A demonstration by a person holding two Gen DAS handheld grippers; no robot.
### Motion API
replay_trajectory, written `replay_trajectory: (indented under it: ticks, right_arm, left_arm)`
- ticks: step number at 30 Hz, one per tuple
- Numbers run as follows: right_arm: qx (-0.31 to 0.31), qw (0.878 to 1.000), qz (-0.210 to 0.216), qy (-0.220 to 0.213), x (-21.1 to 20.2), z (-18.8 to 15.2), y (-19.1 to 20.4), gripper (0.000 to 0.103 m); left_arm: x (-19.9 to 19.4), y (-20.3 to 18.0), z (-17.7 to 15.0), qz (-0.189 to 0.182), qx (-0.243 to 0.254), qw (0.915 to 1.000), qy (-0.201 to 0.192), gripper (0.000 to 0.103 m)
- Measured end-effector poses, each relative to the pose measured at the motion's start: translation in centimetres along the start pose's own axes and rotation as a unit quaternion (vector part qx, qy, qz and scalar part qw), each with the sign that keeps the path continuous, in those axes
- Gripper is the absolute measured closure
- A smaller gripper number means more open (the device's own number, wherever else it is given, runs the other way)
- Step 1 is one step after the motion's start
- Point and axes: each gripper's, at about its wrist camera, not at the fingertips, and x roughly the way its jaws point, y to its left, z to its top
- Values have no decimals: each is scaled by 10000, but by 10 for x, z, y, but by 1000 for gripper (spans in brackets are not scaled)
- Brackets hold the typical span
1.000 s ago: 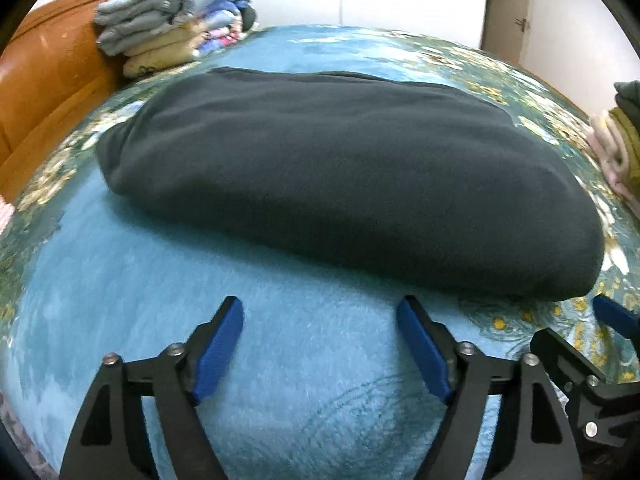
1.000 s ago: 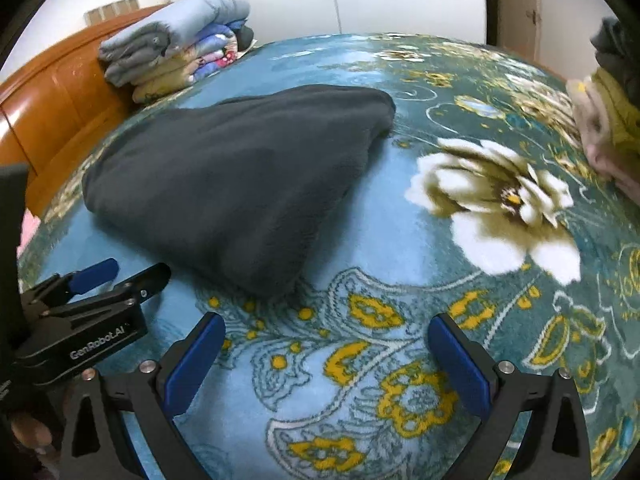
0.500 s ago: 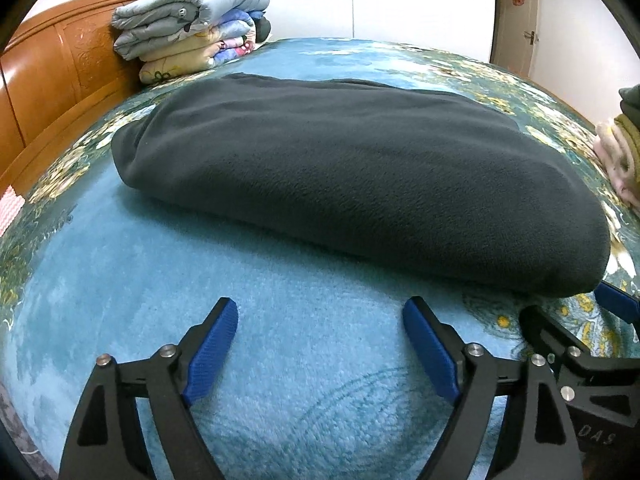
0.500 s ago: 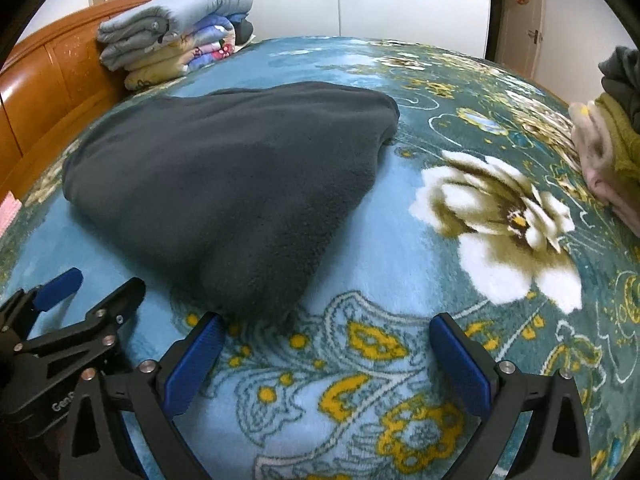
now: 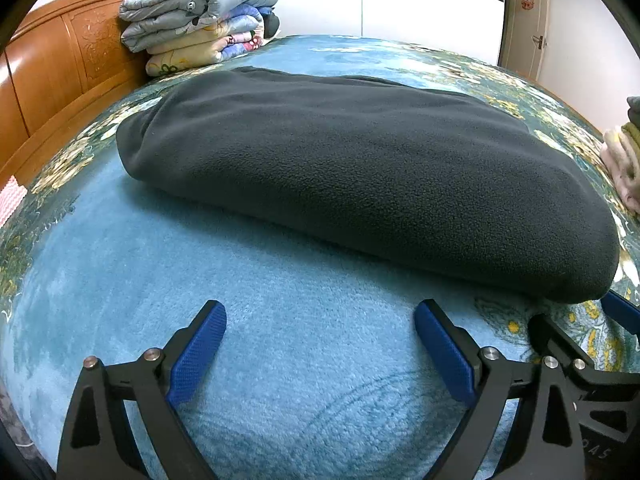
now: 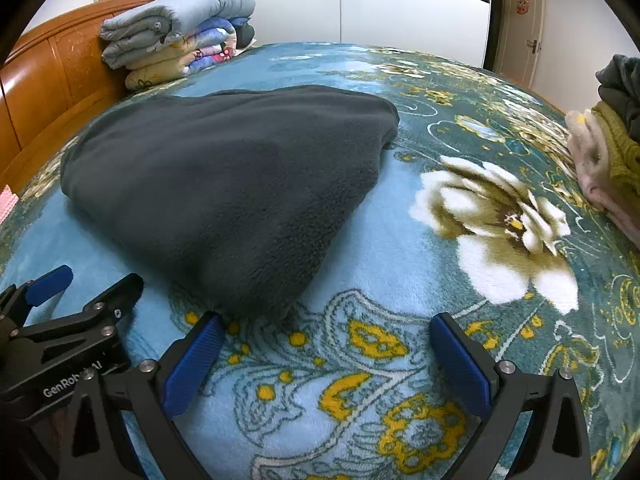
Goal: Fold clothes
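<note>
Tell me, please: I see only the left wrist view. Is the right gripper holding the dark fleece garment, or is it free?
Observer: It is free. The right gripper is open, with only the floral blanket between its fingers; the folded dark fleece garment lies just ahead of its left finger.
Operator: What is on the bed to the right of the garment?
Observer: A large white flower in the blanket's pattern, with no clothing on it.
Operator: I see only a pink edge at the far right. Is it a pile?
Observer: Yes, a stack of clothes: pink below, olive above, dark grey on top.
</note>
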Motion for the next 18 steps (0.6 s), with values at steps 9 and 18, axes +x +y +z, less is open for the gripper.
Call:
replay_trajectory:
  ticks: [9, 18]
  right_arm:
    - [4, 10000, 5, 2, 0, 0, -1, 0]
    - [15, 10000, 21, 11, 1, 1, -2, 0]
  left_arm:
    - [1, 1, 1, -4, 5, 10000, 0, 7]
    - [0, 2, 0, -34, -17, 10000, 2, 7]
